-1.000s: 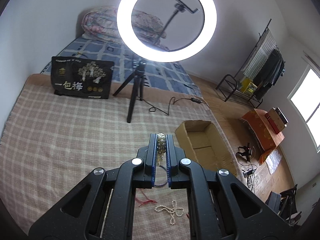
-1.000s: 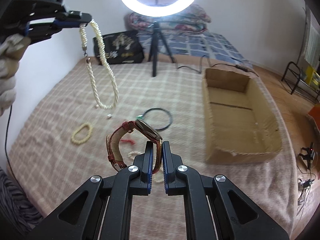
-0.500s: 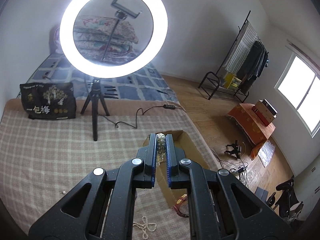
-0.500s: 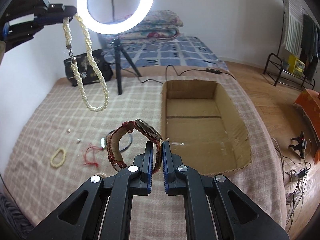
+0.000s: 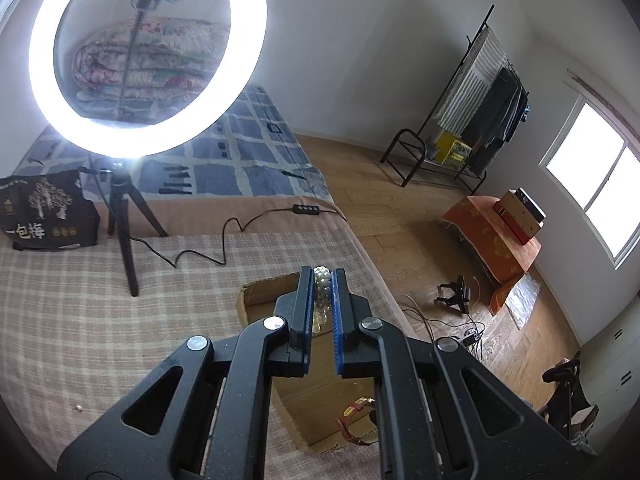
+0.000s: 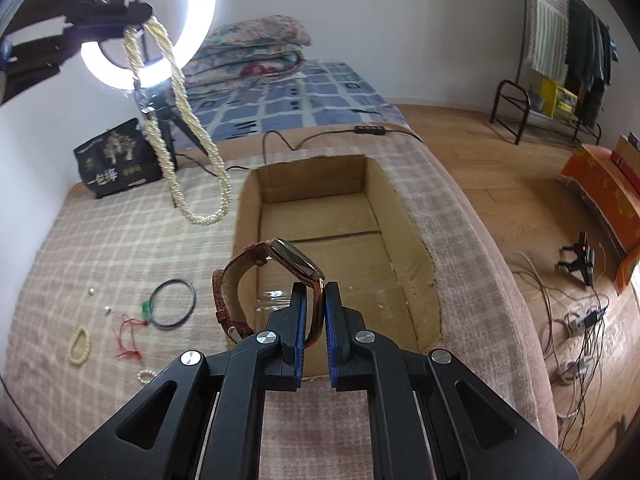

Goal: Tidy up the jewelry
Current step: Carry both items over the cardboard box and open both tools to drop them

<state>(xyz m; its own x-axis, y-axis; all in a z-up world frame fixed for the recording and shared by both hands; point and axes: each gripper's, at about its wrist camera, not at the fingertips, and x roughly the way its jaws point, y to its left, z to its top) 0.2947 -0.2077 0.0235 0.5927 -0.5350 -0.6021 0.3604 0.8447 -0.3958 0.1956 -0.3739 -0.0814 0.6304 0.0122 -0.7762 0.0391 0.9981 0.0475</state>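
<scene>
Both jaws are clamped: right gripper (image 6: 313, 304) on the watch (image 6: 276, 276), left gripper (image 5: 323, 292) on the pearl necklace (image 6: 180, 140); lower each inside the cardboard box (image 6: 416, 240) before releasing.

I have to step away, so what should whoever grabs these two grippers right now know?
Left gripper: shut on the pearl necklace, hanging above the blanket beside the cardboard box.
Right gripper: shut on the red-strap watch, held over the box's near end.
Done: nothing seen in the box.
Left: drop both in, then collect the black bangle, bead bracelet, red cord and small pearl pieces.
</scene>
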